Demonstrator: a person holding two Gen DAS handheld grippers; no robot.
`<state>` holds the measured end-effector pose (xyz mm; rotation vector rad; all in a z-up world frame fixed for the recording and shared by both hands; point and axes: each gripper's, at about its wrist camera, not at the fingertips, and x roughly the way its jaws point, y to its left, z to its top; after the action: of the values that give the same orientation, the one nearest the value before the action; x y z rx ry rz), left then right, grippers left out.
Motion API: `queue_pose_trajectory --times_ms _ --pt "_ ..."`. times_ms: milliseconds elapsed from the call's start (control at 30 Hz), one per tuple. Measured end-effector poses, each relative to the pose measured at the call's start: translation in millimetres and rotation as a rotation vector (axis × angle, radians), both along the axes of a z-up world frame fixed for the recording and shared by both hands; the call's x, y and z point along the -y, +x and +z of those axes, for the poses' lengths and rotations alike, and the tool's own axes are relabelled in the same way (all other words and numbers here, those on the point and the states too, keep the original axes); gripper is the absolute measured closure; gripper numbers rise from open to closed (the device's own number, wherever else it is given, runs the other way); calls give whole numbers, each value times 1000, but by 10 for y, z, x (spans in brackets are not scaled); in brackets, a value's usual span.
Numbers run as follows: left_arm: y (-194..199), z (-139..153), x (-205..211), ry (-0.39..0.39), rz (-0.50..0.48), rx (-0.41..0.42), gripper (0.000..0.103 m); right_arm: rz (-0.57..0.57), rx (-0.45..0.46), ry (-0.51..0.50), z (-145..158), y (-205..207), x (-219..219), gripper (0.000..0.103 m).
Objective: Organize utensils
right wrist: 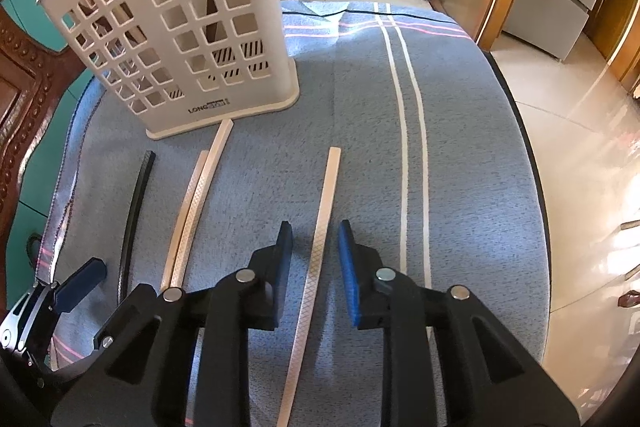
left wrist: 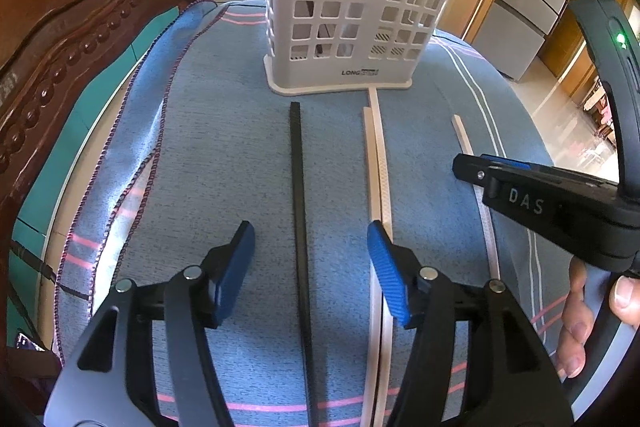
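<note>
Jaws of the right gripper (right wrist: 314, 259) stand parted to either side of a single pale chopstick (right wrist: 320, 239), with daylight showing between each blue pad and the stick; nothing is pinched yet. The left gripper (left wrist: 310, 263) is spread wider and straddles the black chopstick (left wrist: 298, 211), likewise without contact, its right pad sitting close over the pair of pale chopsticks (left wrist: 378, 179).

All four sticks lie flat on the blue towel (right wrist: 460, 147), in front of the white utensil holder (right wrist: 180, 27), running lengthwise toward it. One stick of the pale pair has its tip against the holder's base; the black one stops a little short of the base; the single pale one lies farthest to the holder's right.

Assessment: the step in hand is the grasp of one stick per gripper.

- Each stick should be centred between its pads before closing, so it does not roll out sideways.
- The left gripper should keep its right pad clear of the pale pair, or it may take up more than the black stick.
- A thin stick on soft cloth calls for pads lowered right to the towel.
- Once lifted, each stick must be tipped upright to enter the holder's open top.
</note>
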<state>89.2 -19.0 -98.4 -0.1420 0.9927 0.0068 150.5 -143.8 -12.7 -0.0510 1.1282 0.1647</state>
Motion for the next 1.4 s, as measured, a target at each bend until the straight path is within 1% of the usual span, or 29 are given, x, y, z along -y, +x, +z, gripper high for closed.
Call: queue_pose_trajectory --times_ms 200,233,300,467,667,900,1000,1100,1133,1200,1233,1300,1400 --pt "13 1 32 13 4 2 44 12 6 -24 -26 15 -45 79" --pt "18 -4 20 12 14 5 45 12 6 -24 -29 19 -50 79" --pt "13 -19 -26 16 34 6 50 12 6 -24 -32 21 -51 79" --pt "11 -22 -124 26 84 7 58 12 6 -23 -32 21 -52 79" --pt "-15 6 -233 5 128 16 58 11 6 -23 -34 21 -53 79" --pt "14 26 -260 -5 122 21 58 41 14 -35 -44 -12 -109 79" --pt "3 48 -322 -24 130 21 58 62 16 -26 -42 -34 -151 94" --pt "17 59 -454 -58 144 16 58 73 16 -1 -19 -46 -156 95" --pt "29 54 -536 -90 156 8 58 72 19 3 2 -57 -154 96" --pt "47 47 -640 -120 174 -1 58 63 26 20 45 -60 -118 96" --pt "47 55 -686 -129 183 0 58 58 28 27 63 -59 -97 96" --pt "51 74 -713 -134 186 4 54 46 30 38 92 -56 -58 96" --pt "132 98 -646 -130 151 -1 52 31 18 44 90 -42 -15 96"
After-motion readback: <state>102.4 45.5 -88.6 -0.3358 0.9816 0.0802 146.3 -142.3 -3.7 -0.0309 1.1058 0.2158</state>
